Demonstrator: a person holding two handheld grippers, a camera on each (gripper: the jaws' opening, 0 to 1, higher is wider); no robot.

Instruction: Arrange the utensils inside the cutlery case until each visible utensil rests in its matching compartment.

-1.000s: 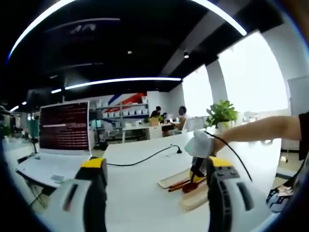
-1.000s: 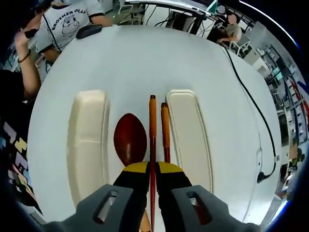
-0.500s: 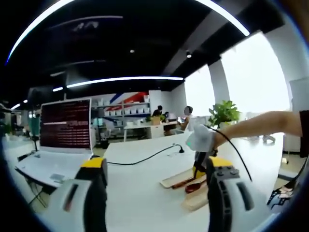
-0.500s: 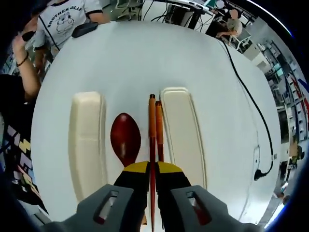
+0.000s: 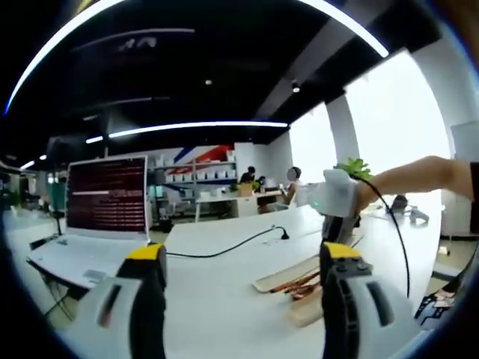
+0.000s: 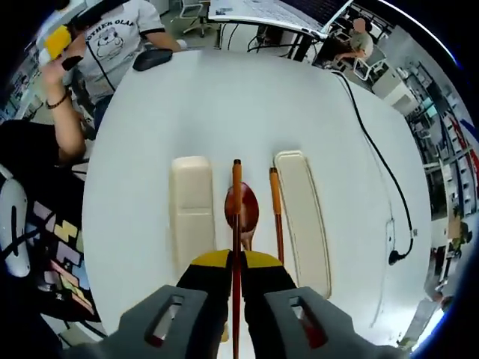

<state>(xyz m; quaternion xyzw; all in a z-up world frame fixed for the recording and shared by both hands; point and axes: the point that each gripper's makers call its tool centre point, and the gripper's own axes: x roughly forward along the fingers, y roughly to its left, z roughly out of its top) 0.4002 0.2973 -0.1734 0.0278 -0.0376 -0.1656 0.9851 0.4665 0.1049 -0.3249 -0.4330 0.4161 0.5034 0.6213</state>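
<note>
In the right gripper view my right gripper [image 6: 235, 259] is shut on an orange-red chopstick [image 6: 236, 196], held well above the white table [image 6: 157, 127]. Below it lie two cream halves of the cutlery case, one on the left [image 6: 191, 213] and one on the right [image 6: 303, 221]. Between them rest a dark red spoon [image 6: 245, 209] and a second chopstick [image 6: 275, 213]. In the left gripper view my left gripper [image 5: 243, 256] is open with nothing between its jaws. The right gripper [image 5: 334, 200] hangs there over the case [image 5: 281, 275], held by a hand.
A person in a white T-shirt [image 6: 112, 45] sits at the table's far edge beside a black mouse [image 6: 153, 58]. A black cable [image 6: 374, 149] crosses the right side. An open laptop [image 5: 105, 206] stands on another desk, a plant [image 5: 353, 166] behind.
My right gripper has risen with the chopstick, so the case halves, spoon and other chopstick look smaller. In the left gripper view it has moved up and to the right.
</note>
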